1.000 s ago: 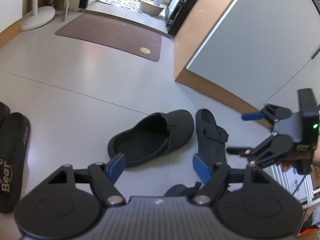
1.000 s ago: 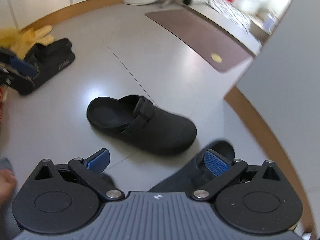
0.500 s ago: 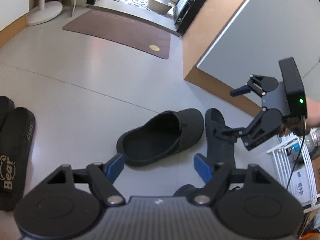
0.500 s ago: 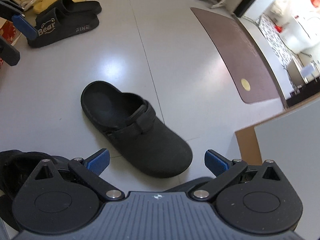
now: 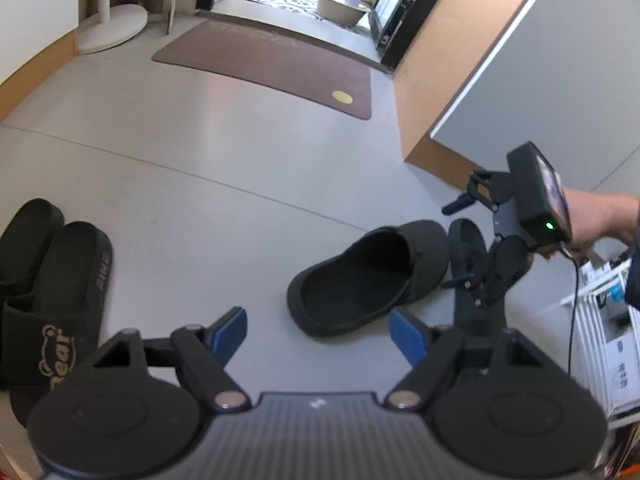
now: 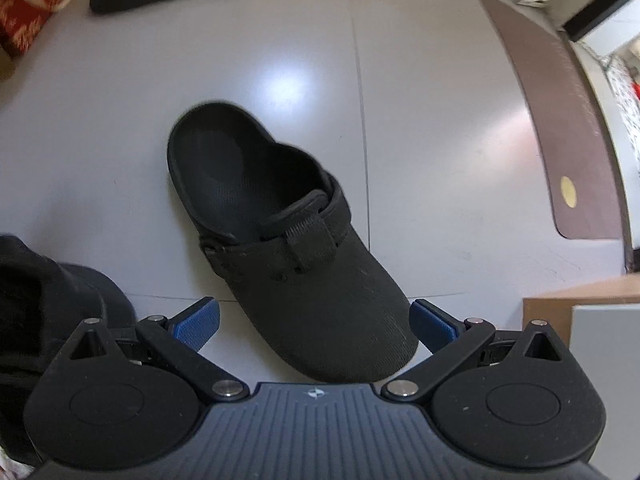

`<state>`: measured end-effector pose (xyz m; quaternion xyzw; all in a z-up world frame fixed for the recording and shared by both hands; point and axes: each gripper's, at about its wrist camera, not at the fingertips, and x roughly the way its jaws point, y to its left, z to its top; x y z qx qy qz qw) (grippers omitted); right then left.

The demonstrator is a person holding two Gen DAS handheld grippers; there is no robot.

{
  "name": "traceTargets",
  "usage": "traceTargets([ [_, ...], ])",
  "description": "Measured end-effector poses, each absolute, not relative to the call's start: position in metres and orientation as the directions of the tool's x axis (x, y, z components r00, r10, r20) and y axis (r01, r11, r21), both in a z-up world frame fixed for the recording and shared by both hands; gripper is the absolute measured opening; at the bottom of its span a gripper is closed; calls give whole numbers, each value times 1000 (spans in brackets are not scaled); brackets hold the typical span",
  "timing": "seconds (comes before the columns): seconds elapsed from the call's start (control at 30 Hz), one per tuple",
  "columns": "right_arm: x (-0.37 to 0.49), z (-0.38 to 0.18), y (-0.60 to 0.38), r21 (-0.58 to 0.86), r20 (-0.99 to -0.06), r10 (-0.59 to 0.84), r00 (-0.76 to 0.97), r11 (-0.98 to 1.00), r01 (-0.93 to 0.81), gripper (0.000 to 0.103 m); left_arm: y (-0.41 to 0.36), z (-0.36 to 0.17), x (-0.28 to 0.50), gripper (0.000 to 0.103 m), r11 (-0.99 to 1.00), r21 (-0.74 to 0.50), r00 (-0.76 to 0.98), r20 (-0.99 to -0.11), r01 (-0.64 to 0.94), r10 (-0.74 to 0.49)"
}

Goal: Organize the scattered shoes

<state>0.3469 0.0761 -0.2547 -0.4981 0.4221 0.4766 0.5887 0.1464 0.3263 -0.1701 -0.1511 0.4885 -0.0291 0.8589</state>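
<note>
A black clog (image 6: 280,236) lies on the pale floor (image 6: 440,120) in the middle of the right wrist view, heel opening toward the upper left of the frame, strap across its middle, rounded toe reaching down between the two blue-padded fingers. The right gripper (image 6: 314,326) hangs low over that toe with its jaws spread wide, one pad on either side of the toe, holding nothing; whether the pads touch the shoe cannot be told. In the left wrist view the same clog (image 5: 368,276) sits right of centre, and a second black clog (image 5: 476,272) lies just beside it on the right, partly behind the right gripper (image 5: 474,248). There the gripper tilts down toward the shoes, carried by a bare forearm (image 5: 600,216) entering from the right edge, a green light on its body.

The left gripper (image 5: 320,334) fills the lower part of its own view, jaws wide apart and empty, hovering above bare floor short of the clogs. At the left edge a pair of black slides (image 5: 52,280) lies side by side, one marked with a bear logo. A brown mat (image 5: 272,64) lies in the upper middle before a doorway, and a white rack (image 5: 604,332) stands at the right edge.
</note>
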Motion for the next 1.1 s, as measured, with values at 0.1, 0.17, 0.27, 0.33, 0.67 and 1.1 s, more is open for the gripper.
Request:
traceTargets([
  [0.1, 353, -267, 77, -200, -967, 150, 205, 48, -979, 102, 333, -177, 146, 80, 947, -299, 501, -841, -117, -204],
  [0.17, 357, -276, 77, -201, -965, 159, 208, 59, -978, 98, 334, -181, 147, 80, 948, -295, 491, -848, -121, -201],
  [0.27, 362, -287, 77, -154, -976, 142, 166, 92, -984, 86, 332, -184, 148, 80, 949, -294, 484, -851, -117, -204],
  [0.33, 364, -289, 77, -123, -980, 139, 140, 127, -984, 85, 330, -185, 149, 80, 949, -295, 481, -852, -114, -207],
  [0.67, 364, -277, 71, -99, -981, 141, 135, 236, -967, 63, 334, -204, 137, 81, 922, -352, 442, -861, -163, -251],
  [1.1, 378, -274, 64, -112, -978, 154, 141, 183, -977, 99, 331, -209, 138, 81, 931, -323, 422, -877, -167, -229],
])
